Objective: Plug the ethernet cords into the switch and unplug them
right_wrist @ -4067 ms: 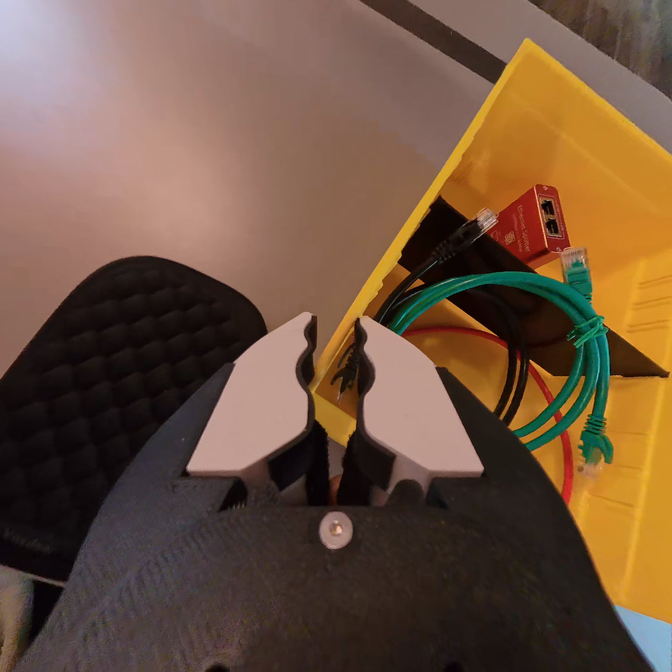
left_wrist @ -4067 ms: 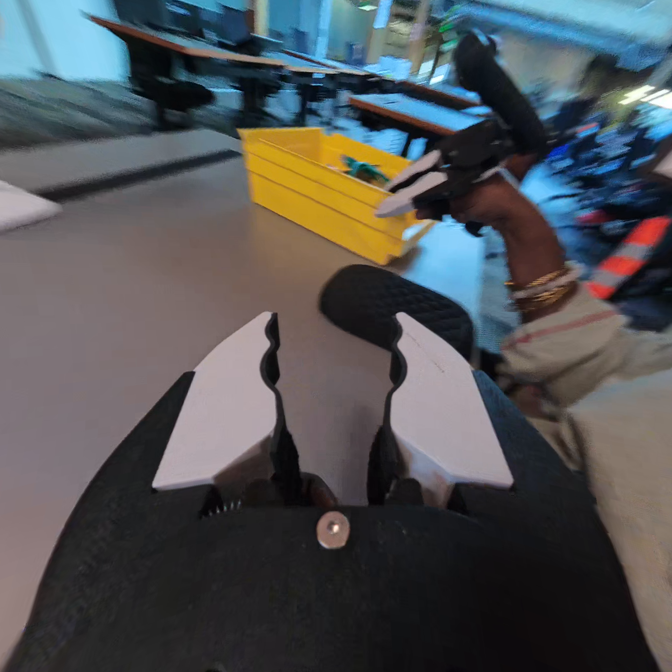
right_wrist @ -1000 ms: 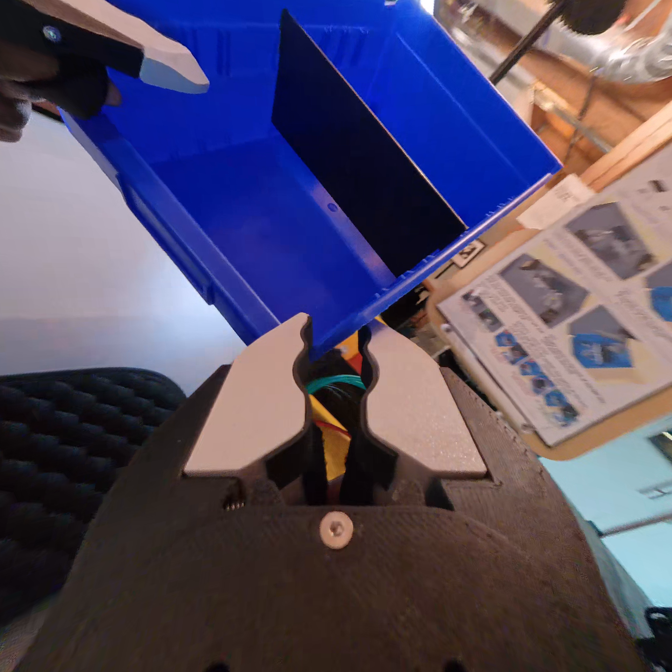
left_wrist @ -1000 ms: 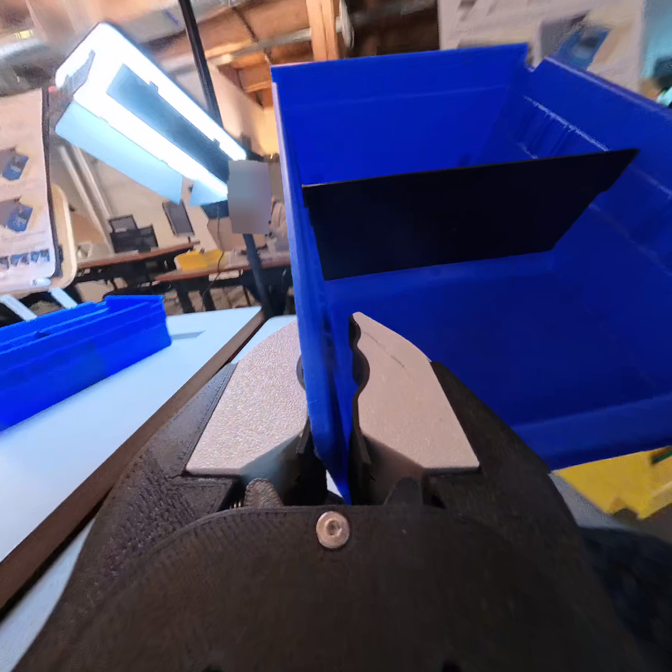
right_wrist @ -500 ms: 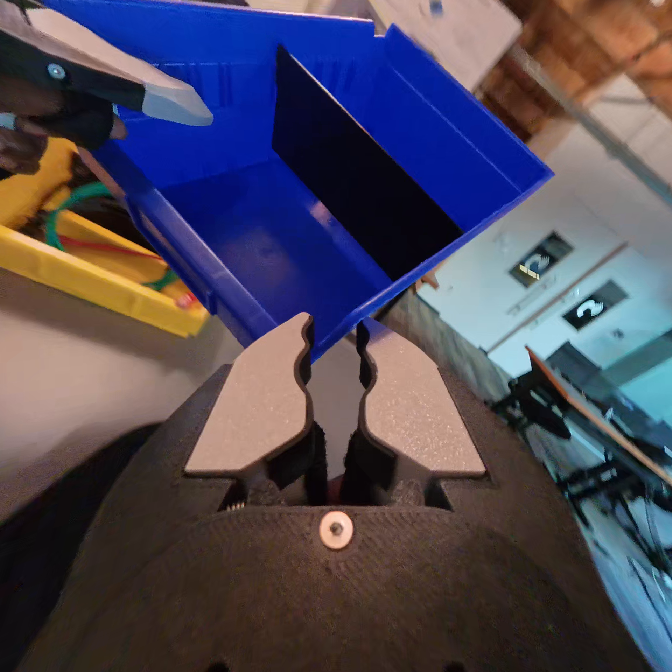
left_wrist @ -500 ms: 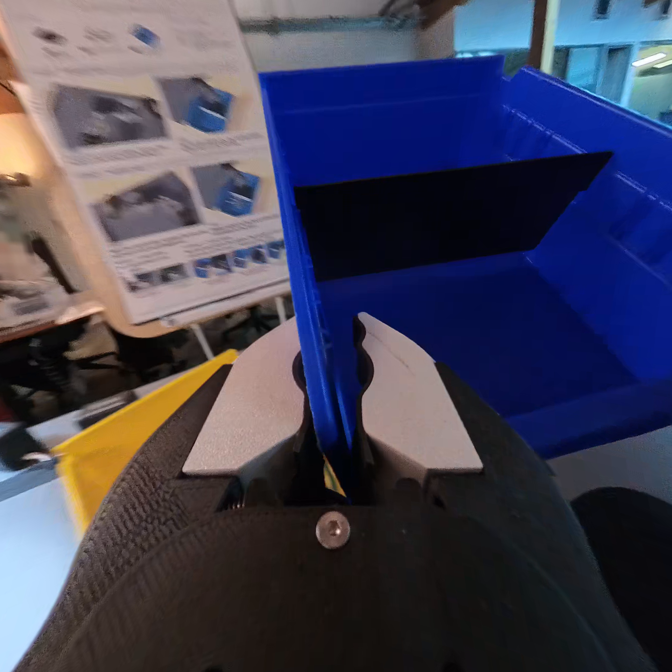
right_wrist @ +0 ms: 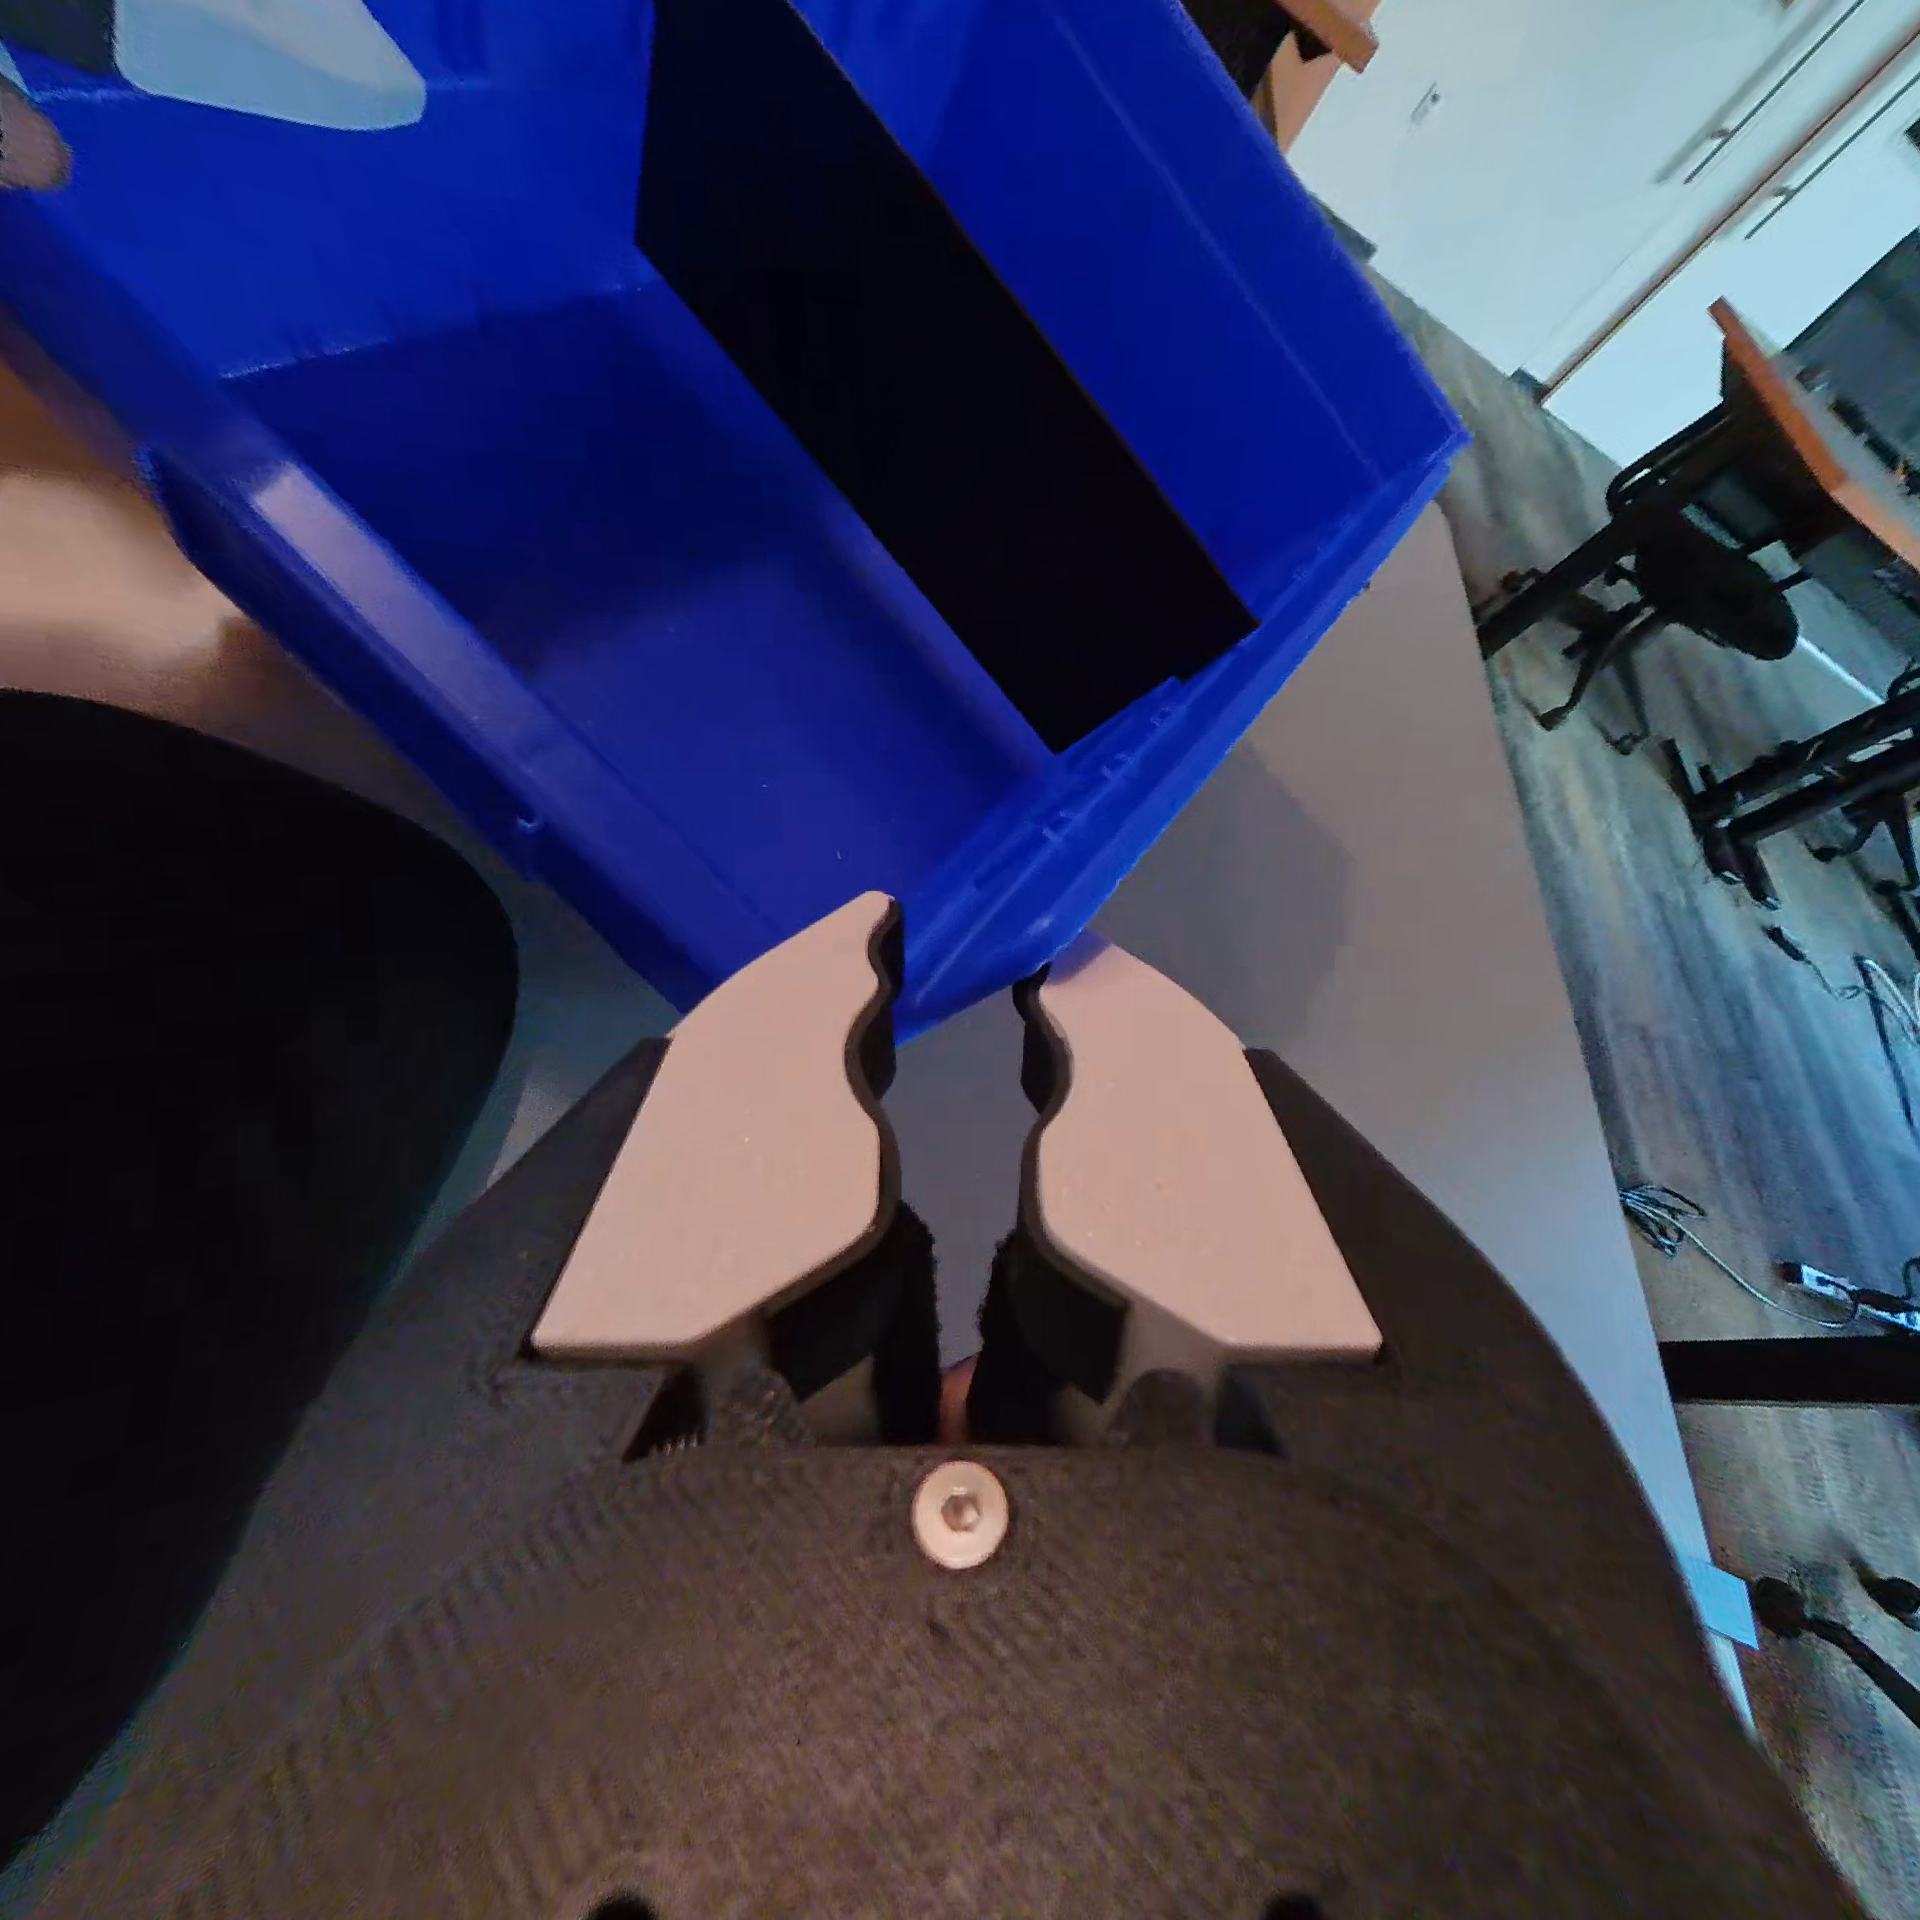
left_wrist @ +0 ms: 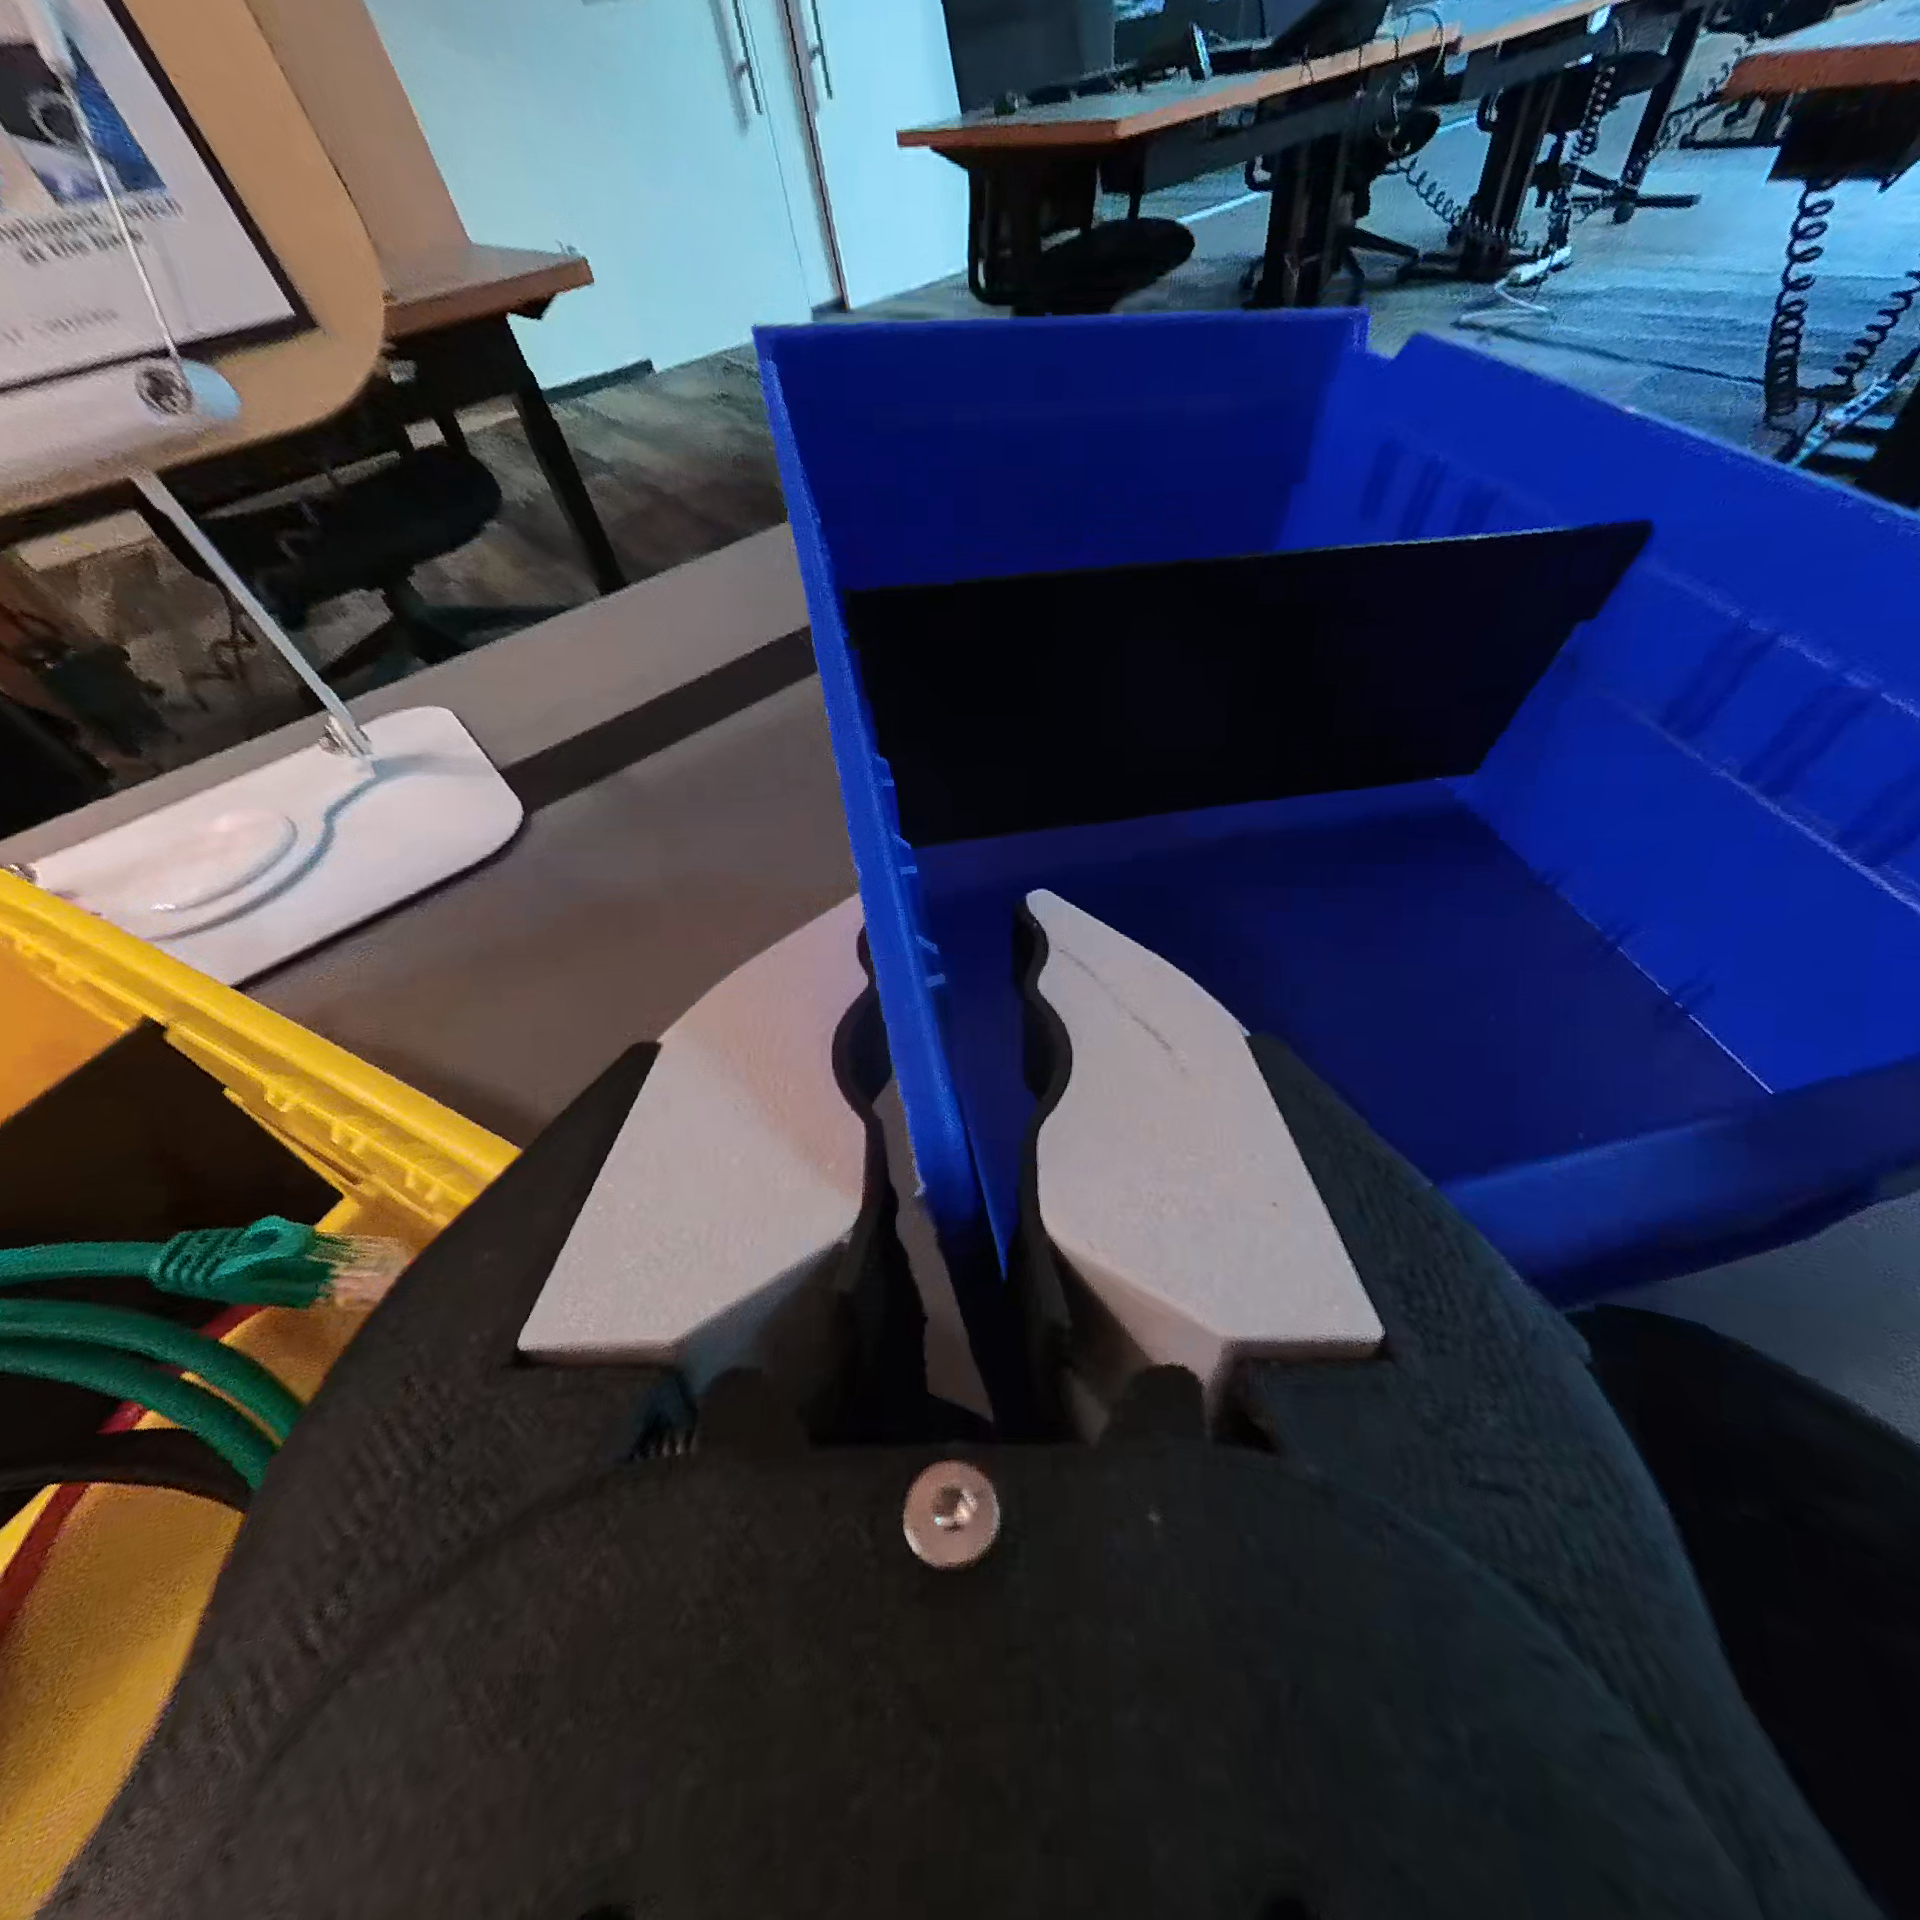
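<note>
An empty blue bin (left_wrist: 1039, 447) with a black divider (left_wrist: 1195, 675) is held between both grippers. My left gripper (left_wrist: 945, 935) is shut on its left side wall. My right gripper (right_wrist: 956, 956) is shut on the rim at the bin's (right_wrist: 1143, 208) near corner; the divider (right_wrist: 914, 416) shows there too. The left gripper's finger (right_wrist: 270, 62) shows at the top left of the right wrist view. Green ethernet cords (left_wrist: 239, 1262) and a red one (left_wrist: 62, 1496) lie in a yellow bin (left_wrist: 312, 1081) at the left. No switch is in view.
A grey table (left_wrist: 623, 935) lies under the bins, with its right edge (right_wrist: 1507, 935) close to the blue bin. A white lamp base (left_wrist: 281, 831) stands behind the yellow bin. A black padded object (right_wrist: 208, 1039) is near me. Desks and chairs stand beyond. There is about 20 cm between the tips of the two grippers.
Both grippers have swung the blue bin round and tipped it down from pointing at the ceiling to level over the grey table, beside the yellow bin. Both grips have held.
</note>
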A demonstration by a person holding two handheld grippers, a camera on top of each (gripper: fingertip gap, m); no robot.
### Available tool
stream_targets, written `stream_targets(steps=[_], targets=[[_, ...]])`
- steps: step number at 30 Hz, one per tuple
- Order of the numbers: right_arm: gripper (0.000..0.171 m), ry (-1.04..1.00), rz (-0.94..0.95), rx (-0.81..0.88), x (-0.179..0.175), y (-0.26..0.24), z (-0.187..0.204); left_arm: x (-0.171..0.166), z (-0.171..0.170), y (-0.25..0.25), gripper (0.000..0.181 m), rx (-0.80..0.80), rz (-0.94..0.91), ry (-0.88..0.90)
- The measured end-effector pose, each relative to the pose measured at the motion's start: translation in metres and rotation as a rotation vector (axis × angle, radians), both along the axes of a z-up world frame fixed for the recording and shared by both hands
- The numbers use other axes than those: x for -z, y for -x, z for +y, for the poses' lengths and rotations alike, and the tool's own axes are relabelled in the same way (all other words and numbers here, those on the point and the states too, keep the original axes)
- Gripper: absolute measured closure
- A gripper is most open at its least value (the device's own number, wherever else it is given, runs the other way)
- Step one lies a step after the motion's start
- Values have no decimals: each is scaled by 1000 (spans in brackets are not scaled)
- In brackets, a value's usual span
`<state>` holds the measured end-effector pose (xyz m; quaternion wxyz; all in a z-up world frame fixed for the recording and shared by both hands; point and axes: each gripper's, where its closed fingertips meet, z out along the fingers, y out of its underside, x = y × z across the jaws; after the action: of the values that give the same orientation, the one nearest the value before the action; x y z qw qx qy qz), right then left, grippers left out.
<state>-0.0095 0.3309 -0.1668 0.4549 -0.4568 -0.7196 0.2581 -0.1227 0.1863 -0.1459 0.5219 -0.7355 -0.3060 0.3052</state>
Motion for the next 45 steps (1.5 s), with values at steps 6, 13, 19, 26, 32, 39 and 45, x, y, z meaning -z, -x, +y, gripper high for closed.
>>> stream_targets(steps=[6,13,19,26,32,39,45], targets=[[152,16,-8,9,5,2,2,16,3,0,152,51,-71,17],[146,12,72,7,-3,3,7,-4,-9,-25,103,207,-107,45],[109,20,260,-388,-40,-11,-50,-5,-85,-60,105,274,-168,259],[115,-171,-14,-561,7,8,-121,61,-136,-52,126,190,-177,686],[127,-336,-245,-442,48,29,-103,81,-180,-35,151,152,-230,860],[133,-336,-247,-376,48,28,-61,81,-263,-26,146,129,-308,830],[130,-376,-246,-319,47,17,-4,79,-331,-36,143,111,-285,800]])
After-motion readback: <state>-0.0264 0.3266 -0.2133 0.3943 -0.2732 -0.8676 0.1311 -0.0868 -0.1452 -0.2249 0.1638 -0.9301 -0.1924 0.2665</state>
